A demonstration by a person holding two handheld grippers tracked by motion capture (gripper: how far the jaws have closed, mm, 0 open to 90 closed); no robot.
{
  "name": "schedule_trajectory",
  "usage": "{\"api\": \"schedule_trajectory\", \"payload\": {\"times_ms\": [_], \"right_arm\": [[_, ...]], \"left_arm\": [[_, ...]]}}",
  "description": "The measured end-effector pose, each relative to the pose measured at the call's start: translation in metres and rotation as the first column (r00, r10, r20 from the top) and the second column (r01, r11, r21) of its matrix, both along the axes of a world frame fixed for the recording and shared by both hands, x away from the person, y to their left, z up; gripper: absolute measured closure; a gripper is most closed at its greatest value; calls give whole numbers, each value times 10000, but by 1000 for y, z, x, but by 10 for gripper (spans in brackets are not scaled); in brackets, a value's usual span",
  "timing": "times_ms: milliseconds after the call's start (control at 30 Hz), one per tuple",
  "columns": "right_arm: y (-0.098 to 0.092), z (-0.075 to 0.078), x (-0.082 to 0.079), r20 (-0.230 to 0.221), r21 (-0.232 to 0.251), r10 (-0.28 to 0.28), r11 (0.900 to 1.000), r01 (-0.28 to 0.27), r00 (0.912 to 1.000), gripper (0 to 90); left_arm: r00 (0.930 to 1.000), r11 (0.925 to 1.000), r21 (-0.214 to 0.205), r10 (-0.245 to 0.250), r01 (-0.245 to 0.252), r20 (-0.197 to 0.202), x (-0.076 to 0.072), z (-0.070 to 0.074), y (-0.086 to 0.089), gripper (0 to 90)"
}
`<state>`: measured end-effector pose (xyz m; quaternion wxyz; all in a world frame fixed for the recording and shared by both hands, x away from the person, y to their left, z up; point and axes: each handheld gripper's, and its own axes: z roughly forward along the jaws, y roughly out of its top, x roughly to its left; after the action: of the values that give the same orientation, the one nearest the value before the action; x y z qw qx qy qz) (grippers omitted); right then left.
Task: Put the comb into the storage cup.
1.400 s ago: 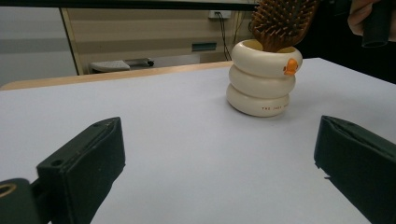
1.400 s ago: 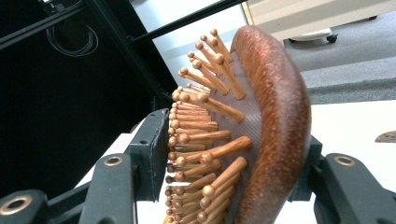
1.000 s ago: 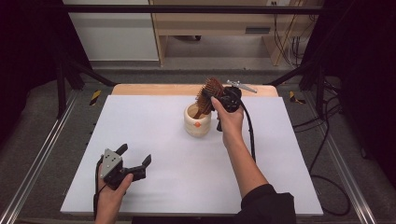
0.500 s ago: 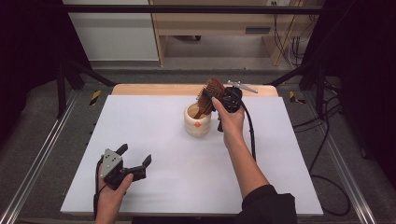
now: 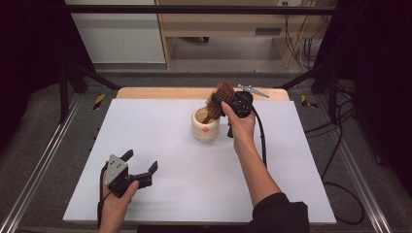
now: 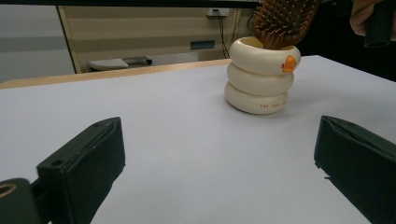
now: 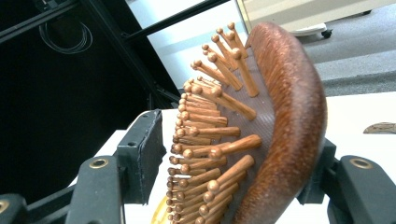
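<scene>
The brown wooden hairbrush with peg bristles point(image 5: 219, 99) stands handle-down in the cream ringed ceramic cup with an orange dot point(image 5: 205, 125), far of centre on the white bench point(image 5: 160, 131). The right tool point(image 5: 228, 99) brackets the brush head; its jaws have just been opening, a gap showing beside the bristles. The left tool point(image 5: 141, 167) rests near-left, jaws wide apart with nothing between.

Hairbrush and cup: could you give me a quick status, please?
Right gripper jaws just opening around hairbrush, handle in cup. Left gripper open, idle.
</scene>
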<state>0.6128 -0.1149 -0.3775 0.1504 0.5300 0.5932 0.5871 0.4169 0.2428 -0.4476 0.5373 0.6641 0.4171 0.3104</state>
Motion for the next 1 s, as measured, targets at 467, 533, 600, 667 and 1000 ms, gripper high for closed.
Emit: {"api": "schedule_trajectory", "payload": {"times_ms": [467,533,600,667,1000], "right_arm": [[1,-1,0,70,-157,62,9999,-61,10000,322],[1,-1,0,35,-152,90,9998,-89,10000,310],[2,-1,0,21,-158,91,9998,-91,10000,304],[2,-1,0,-29,-136,130,9998,-130,9999,295],[5,-3,1,-164,-215,236,9995,-240,9996,258]], "left_arm": [[10000,10000,-3,-7,7,-35,0,0,0,20],[10000,10000,-3,-13,13,-28,0,0,0,20],[10000,10000,-5,-15,15,-31,0,0,0,20],[10000,10000,-5,-21,21,-37,0,0,0,20],[10000,10000,-23,-67,67,-46,0,0,0,20]]}}
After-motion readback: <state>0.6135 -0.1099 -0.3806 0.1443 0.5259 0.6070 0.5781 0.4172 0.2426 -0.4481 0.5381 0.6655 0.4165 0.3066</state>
